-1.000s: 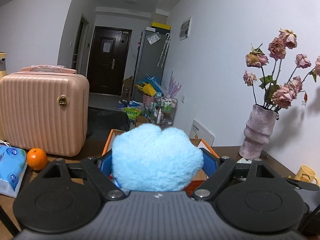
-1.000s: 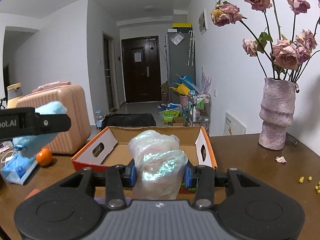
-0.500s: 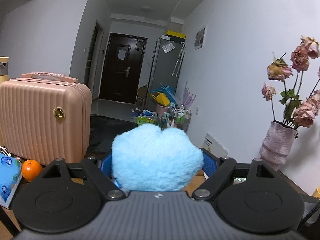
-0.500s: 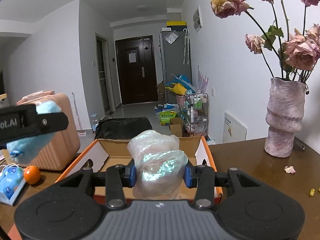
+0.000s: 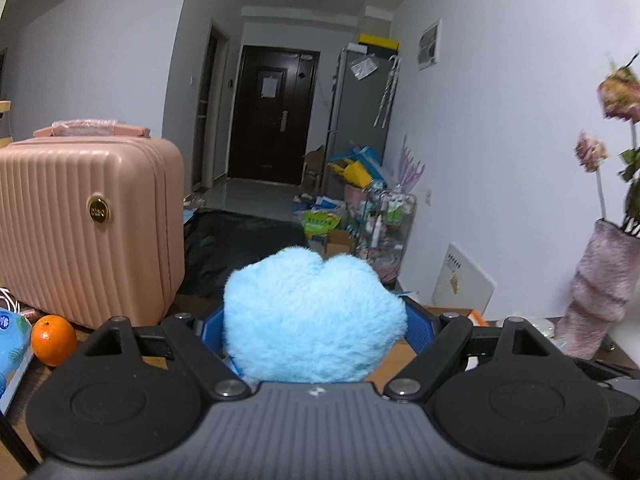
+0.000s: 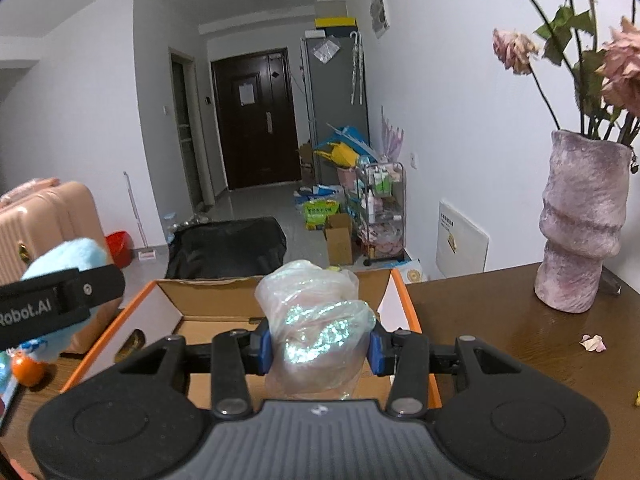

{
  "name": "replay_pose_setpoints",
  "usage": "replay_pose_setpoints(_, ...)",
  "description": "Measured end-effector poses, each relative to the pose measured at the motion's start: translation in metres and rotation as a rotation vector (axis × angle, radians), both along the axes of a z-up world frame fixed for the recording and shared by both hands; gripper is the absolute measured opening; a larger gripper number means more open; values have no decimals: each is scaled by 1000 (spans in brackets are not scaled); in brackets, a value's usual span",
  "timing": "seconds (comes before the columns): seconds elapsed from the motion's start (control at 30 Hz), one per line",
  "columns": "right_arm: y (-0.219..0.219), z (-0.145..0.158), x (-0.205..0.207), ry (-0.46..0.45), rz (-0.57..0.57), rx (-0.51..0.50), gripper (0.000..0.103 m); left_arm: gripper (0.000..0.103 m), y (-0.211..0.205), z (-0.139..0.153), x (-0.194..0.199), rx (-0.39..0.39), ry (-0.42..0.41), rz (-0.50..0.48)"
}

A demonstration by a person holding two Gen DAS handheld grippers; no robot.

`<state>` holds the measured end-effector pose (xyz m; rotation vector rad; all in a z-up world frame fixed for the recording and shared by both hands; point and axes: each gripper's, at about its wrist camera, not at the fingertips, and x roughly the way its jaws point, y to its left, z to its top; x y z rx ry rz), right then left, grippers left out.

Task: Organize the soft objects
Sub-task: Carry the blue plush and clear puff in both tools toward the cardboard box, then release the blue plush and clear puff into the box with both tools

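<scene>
A pink suitcase [image 5: 86, 224] stands ahead-left of the left gripper, an orange [image 5: 53, 340] just beside its base. Ahead-right of the right gripper – a mauve vase [image 6: 580, 224] of wilted roses [image 6: 516, 50] on the wooden table [image 6: 500, 332] – a fallen petal [image 6: 593, 342] nearby.

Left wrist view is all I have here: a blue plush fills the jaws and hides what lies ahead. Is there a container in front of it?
Observer: Yes. The right wrist view shows an open cardboard box with orange edges on the table, flaps up.
Operator: Is anything in it?
Observer: The part of its floor that shows is bare cardboard; the near part is hidden behind the right gripper.
Operator: What is that gripper doing?
Observer: It is shut on a crumpled clear plastic bag, held over the box's near edge.
Operator: And where is my plush?
Observer: The blue plush sits left of the box, in the left gripper.
</scene>
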<state>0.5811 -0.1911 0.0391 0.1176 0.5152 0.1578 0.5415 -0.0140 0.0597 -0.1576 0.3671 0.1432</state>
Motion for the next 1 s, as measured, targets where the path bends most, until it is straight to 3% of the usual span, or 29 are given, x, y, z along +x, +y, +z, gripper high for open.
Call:
replay_pose_setpoints(0.37,16,-28,29,69,-5,-84,43,85,2,-32,32,17,133,39)
replay_pose_setpoints(0.53,18,-37,31,87,-1,-106,51,88,11,-39,37,-12,168,56)
replay_pose_setpoints(0.57,19,-37,31,90,-1,-108,58,92,13,-40,38,-20,168,57)
replay_pose_setpoints(0.6,18,-38,31,92,-2,-105,74,102,15,-41,37,-26,173,68)
replay_pose_setpoints(0.67,18,-38,29,85,-6,-104,99,103,17,-41,36,-31,169,99)
replay_pose_setpoints(0.7,18,-38,27,76,-11,-110,103,103,18,-40,35,-32,169,107)
replay_pose_setpoints(1.0,15,-39,28,103,-27,-98,103,103,24,-39,38,-61,187,128)
